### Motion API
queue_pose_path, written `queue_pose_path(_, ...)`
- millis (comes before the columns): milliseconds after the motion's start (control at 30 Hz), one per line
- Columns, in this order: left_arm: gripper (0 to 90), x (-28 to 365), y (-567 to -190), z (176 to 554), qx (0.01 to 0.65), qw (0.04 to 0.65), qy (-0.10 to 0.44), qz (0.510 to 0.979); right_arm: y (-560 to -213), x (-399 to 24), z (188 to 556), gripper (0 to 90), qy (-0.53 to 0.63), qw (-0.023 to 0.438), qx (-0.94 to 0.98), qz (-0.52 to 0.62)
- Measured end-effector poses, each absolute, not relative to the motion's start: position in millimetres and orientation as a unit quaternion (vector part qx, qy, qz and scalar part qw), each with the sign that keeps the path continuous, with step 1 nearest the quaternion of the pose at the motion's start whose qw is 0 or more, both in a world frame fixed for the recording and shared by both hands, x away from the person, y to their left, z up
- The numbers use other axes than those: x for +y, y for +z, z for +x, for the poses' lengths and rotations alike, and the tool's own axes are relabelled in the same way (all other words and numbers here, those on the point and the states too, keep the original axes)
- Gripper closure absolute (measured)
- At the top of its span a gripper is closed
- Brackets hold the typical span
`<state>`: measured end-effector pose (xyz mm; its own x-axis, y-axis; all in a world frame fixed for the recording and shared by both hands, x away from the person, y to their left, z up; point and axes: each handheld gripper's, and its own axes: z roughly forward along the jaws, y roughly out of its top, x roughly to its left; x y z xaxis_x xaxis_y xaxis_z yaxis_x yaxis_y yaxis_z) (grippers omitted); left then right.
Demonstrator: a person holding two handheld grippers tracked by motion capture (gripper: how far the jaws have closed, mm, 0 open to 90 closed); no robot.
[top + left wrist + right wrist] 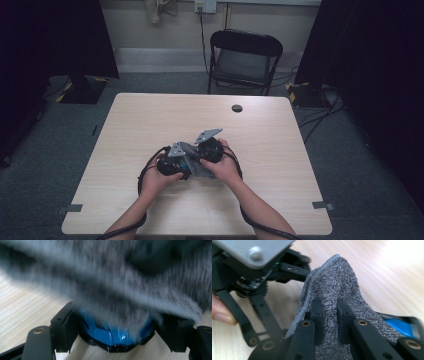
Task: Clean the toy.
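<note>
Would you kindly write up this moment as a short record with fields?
Setting: wooden table, black chair behind it
Left gripper: fingers clamped either side of a shiny blue object
Right gripper: fingers pinching a fold of grey cloth
Cloth position: draped over the blue object, blurred in the left gripper view
Blue object: exact kind cannot be told
Hands: close together near the table's middle

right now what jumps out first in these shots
The grey cloth pinched between the right tongs stands out, draped over a shiny blue toy car. The left tongs hold that car from both sides. All of it sits near the middle of the pale wooden table.
</note>
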<state>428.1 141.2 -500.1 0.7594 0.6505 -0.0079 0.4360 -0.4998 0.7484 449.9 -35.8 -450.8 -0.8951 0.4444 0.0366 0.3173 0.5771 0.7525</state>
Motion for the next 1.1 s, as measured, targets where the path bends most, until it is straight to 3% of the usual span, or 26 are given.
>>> queue_pose_path(233, 25.2, 141, -500, 428, 0.318, 0.386, 0.141, 0.854, -466, -29, 448, 78.8, 0.404, 0.076, 0.886, 0.212)
queue_pose_path(1100, 25.2, 140, -501, 428, 0.321, 0.389, 0.134, 0.853, -457, -52, 472, 79.0, 0.403, 0.103, 0.871, 0.260)
